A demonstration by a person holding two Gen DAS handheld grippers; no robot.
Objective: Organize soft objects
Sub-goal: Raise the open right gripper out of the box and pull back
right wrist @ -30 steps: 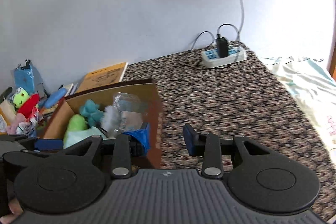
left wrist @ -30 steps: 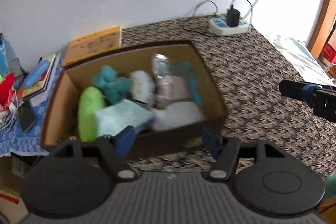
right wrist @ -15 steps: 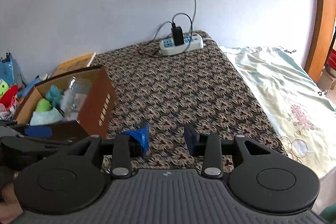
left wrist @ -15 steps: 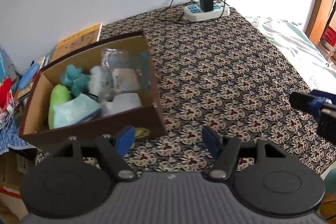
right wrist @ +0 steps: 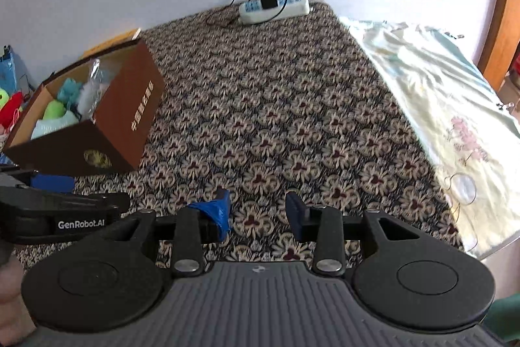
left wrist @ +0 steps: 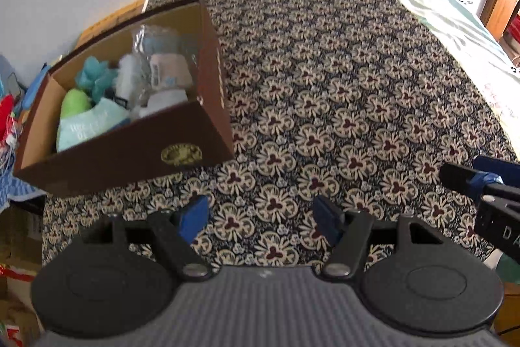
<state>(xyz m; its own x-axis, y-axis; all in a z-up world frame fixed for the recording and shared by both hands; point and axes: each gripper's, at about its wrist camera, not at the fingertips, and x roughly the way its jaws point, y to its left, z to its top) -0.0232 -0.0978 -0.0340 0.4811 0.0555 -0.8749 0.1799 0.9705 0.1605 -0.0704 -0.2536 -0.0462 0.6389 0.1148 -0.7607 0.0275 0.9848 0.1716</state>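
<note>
A brown cardboard box stands at the left of the patterned cloth. It holds soft things: a green plush, a teal plush, a pale mint cloth, white fluff and plastic-wrapped items. The box also shows in the right wrist view. My left gripper is open and empty, in front of the box and to its right. My right gripper is open and empty over the cloth's front edge; its fingers show at the right in the left wrist view.
A white power strip with a black charger and cables lies at the far edge by the wall. A pale floral sheet covers the right side. Books and colourful clutter lie left of the box.
Both grippers have pulled back and swung right, away from the box. The box now sits further left and smaller in both views. Both stay open and empty.
</note>
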